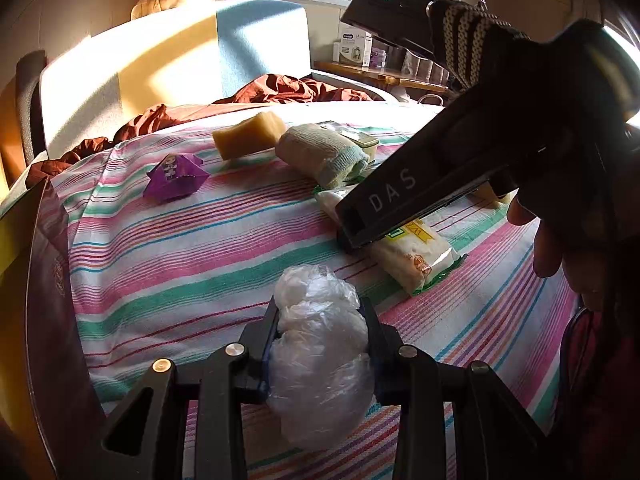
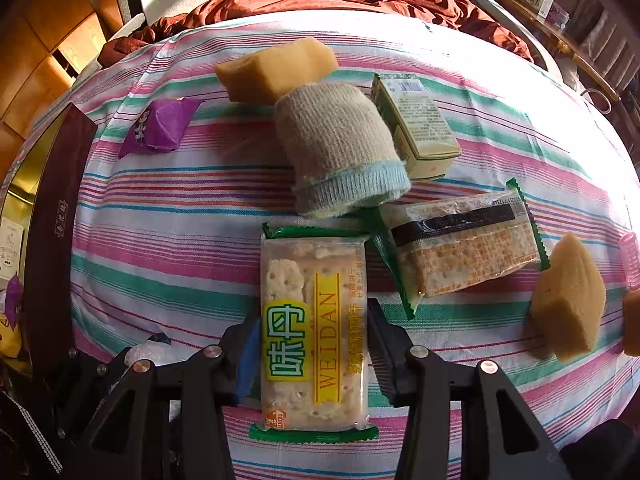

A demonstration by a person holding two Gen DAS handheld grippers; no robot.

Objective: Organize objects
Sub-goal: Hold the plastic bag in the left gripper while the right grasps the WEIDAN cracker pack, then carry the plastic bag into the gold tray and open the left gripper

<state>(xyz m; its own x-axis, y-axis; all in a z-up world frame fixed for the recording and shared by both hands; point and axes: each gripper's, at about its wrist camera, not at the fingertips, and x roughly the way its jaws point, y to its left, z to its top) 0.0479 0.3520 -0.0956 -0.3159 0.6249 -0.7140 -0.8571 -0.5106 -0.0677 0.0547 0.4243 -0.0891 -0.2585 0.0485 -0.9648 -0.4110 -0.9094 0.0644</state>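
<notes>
Gripping two things at once over the striped table [image 1: 168,240].
Our left tool [image 1: 322,344] pinches a crumpled plastic bag [image 1: 320,352]; our right tool [image 2: 314,344] is clamped on a cracker packet [image 2: 314,332] lying flat, beside a second packet [image 2: 464,248] and a rolled sock [image 2: 340,152].

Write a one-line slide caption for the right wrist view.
Right gripper closed on a Weidan cracker packet lying on the striped cloth.

"WEIDAN" in brown capitals on a yellow band of the cracker packet [image 2: 314,332], beside large green Chinese characters. "DAS" in pale letters on the black gripper body [image 1: 404,196]. Small print on the box [image 2: 416,124] illegible.
</notes>
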